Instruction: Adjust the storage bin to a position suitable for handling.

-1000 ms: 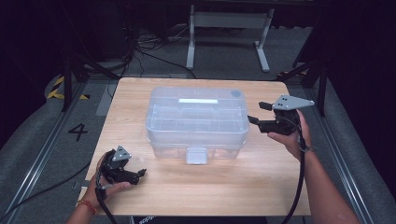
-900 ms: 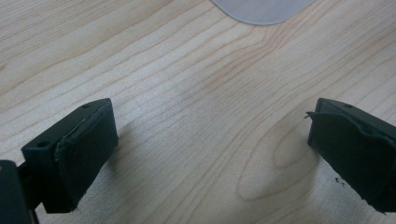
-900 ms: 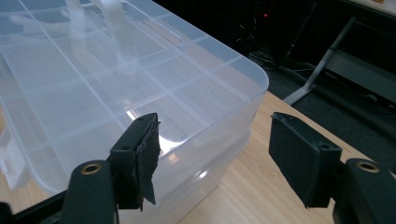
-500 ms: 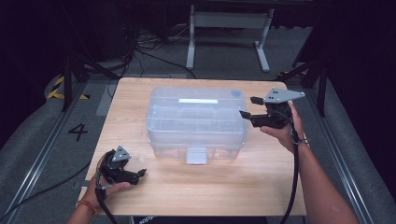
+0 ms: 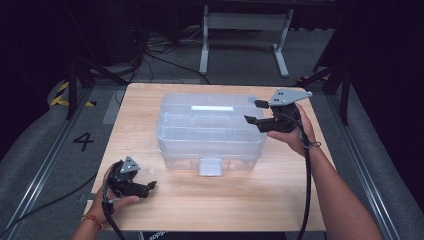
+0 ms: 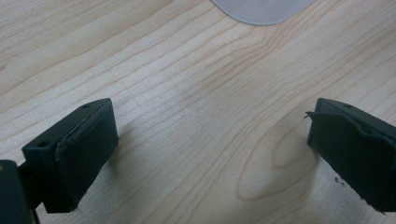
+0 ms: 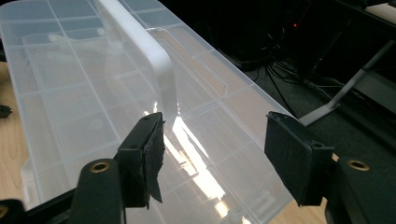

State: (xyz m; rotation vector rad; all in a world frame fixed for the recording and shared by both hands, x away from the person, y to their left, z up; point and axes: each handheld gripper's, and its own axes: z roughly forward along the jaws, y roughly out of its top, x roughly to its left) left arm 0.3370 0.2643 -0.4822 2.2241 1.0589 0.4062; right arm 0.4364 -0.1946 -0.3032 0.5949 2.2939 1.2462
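Note:
A clear plastic compartment box (image 5: 210,130) with a white handle (image 5: 212,108) on its lid and a front latch (image 5: 210,167) stands mid-table. My right gripper (image 5: 252,112) hovers at the box's right end, jaws pointing left over the lid edge. Its jaws have just been closing a little but stand open, gripping nothing. In the right gripper view the right gripper (image 7: 215,149) looks along the lid (image 7: 70,93) toward the handle (image 7: 140,42). My left gripper (image 5: 147,186) rests open on the table's front left. The left gripper (image 6: 205,140) frames bare wood.
The wooden table (image 5: 300,200) has free room in front of the box and along both sides. A pale plastic tab (image 6: 261,9) lies just ahead of the left jaws. Behind the table stand a white metal frame (image 5: 245,20) and floor cables.
The right hand has carried its gripper left and slightly up, from beside the box to over the lid's right edge. The left gripper has stayed put.

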